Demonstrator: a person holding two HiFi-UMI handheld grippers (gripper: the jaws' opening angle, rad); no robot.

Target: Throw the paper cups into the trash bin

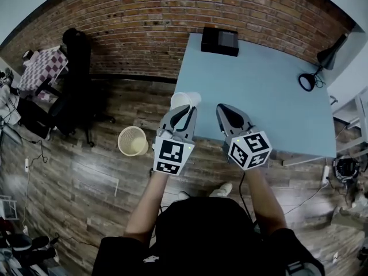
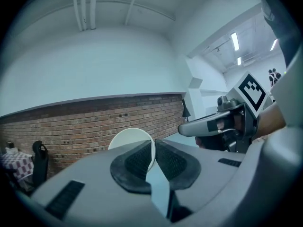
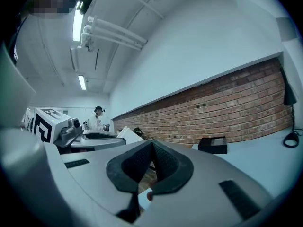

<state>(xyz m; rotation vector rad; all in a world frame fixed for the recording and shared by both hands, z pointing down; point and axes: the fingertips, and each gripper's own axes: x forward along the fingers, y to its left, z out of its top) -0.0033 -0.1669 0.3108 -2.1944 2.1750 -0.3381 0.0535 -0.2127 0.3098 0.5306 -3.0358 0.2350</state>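
The left tool [image 1: 185,111] grips a white paper cup [image 1: 186,100] by its wall. In the left gripper view its dark ribbed pads [image 2: 137,161] stand narrow, pinched on the thin rim side of the cup [image 2: 130,138], one pad inside and one outside. The cup lies on its side in the grip, with its open mouth turned away from the person.

From the head view the cup sits right at the left edge of the pale blue worktop [image 1: 270,96], above where the worktop meets the wooden plank floor [image 1: 86,171]. The cream mesh trash bin [image 1: 133,141] stands on that floor, to the lower left of the cup and apart from it, its mouth open upward.

The right tool [image 1: 225,109] hangs beside the left one, over the near part of the worktop. In the right gripper view its pads [image 3: 163,162] meet at the tips, and nothing is between them.

A flat black box [image 1: 219,41] rests at the far edge of the worktop against the red brick wall [image 1: 149,22], and a black desk lamp [image 1: 308,81] stands toward the worktop's right side. A black chair [image 1: 77,62] stands on the floor at the left, near the wall.
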